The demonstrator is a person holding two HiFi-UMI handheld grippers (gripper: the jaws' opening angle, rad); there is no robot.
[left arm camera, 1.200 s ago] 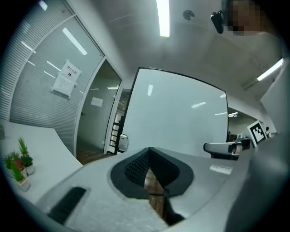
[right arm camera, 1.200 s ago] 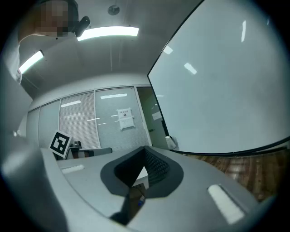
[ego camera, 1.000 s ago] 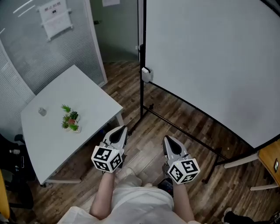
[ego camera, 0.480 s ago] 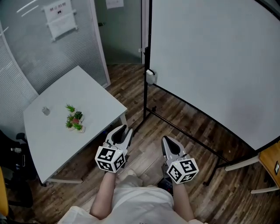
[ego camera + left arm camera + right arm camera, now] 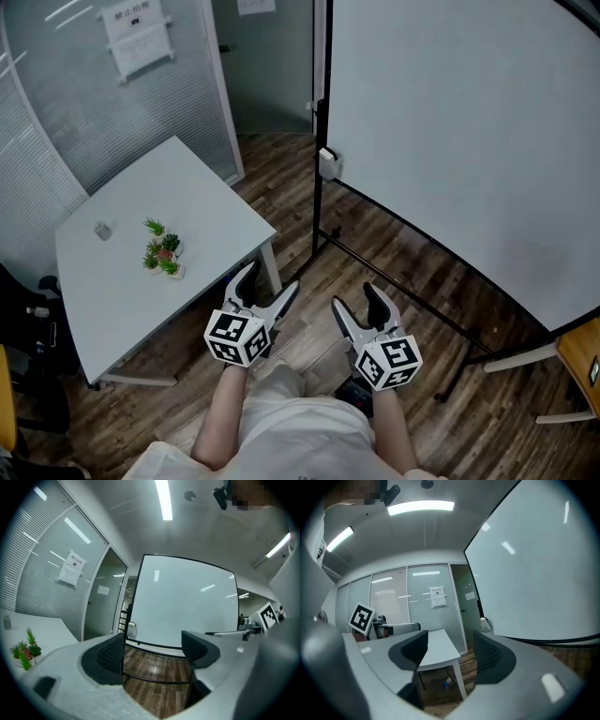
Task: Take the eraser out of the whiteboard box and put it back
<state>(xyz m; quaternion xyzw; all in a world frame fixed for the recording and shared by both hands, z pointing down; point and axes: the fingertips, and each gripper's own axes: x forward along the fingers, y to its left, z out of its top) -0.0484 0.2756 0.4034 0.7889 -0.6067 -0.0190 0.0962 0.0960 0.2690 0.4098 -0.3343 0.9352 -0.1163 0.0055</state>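
Observation:
A small white whiteboard box (image 5: pixel 327 163) hangs on the black left post of the big whiteboard (image 5: pixel 469 141), well ahead of both grippers. No eraser shows in any view. My left gripper (image 5: pixel 270 281) and right gripper (image 5: pixel 355 300) are held side by side, level over the wooden floor. Both pairs of jaws are opening with nothing between them. In the left gripper view the box (image 5: pixel 132 630) shows far off beyond the left gripper (image 5: pixel 154 648). The right gripper view shows the box (image 5: pixel 486 625) past the right gripper (image 5: pixel 450 653).
A white table (image 5: pixel 122 281) stands at the left with small potted plants (image 5: pixel 161 253) and a small grey object (image 5: pixel 102 230). The whiteboard's stand bar (image 5: pixel 403 291) runs low across the floor ahead. A glass partition (image 5: pixel 112 103) is behind the table. A wooden desk corner (image 5: pixel 583 361) is at the right edge.
Both grippers' jaws have gone from shut to spread apart. The hands stay in about the same place, and the view has shifted slightly so the whiteboard post sits further right.

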